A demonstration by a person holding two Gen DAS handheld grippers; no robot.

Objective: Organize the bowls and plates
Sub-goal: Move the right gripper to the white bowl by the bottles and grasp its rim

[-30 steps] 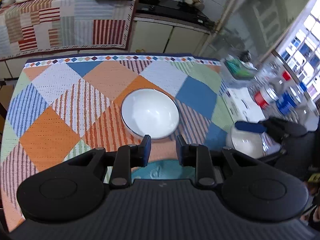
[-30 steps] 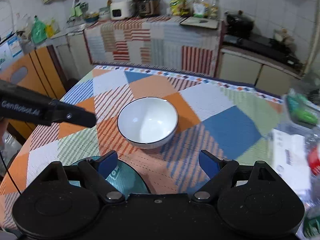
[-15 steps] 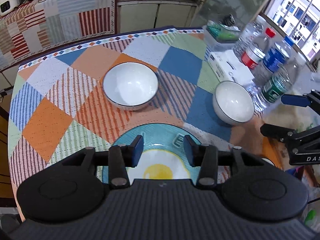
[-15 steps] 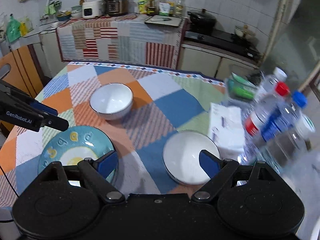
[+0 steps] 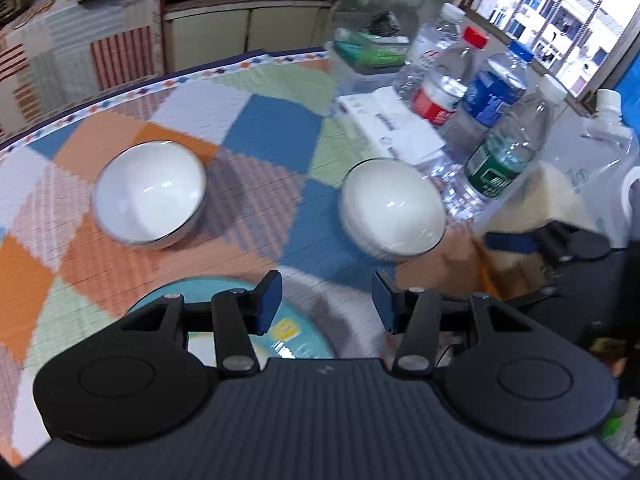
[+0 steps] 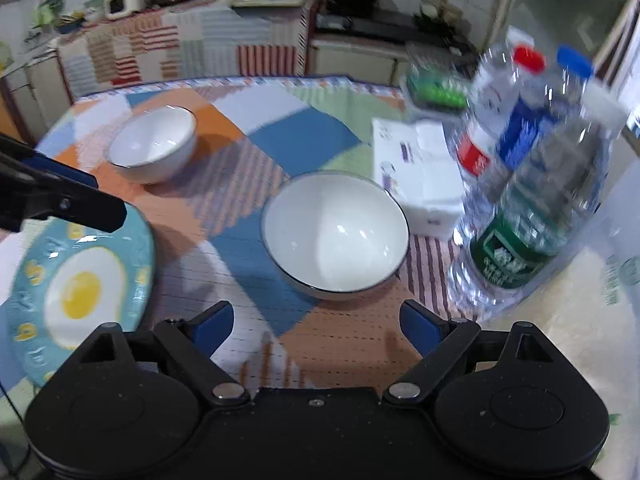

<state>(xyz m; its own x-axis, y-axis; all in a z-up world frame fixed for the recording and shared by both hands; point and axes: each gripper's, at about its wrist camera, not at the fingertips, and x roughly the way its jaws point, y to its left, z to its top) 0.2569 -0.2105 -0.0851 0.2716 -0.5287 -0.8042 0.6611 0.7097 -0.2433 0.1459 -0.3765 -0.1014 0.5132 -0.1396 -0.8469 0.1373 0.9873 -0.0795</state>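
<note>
the left gripper (image 5: 326,300) hangs with its blue-padded fingers apart and nothing between them, above the near edge of the round teal plate with a fried egg picture (image 6: 80,284). the right gripper (image 6: 316,326) is wide open and also holds nothing; the near white ceramic bowl with a dark rim (image 6: 335,236) sits just in front of it on the patchwork tablecloth (image 6: 304,136). a second white bowl (image 6: 153,148) stands farther back to the left, well apart from the first. clear plastic water bottles (image 6: 528,184) and a white carton box (image 6: 420,178) are just beside the near bowl on the right
</note>
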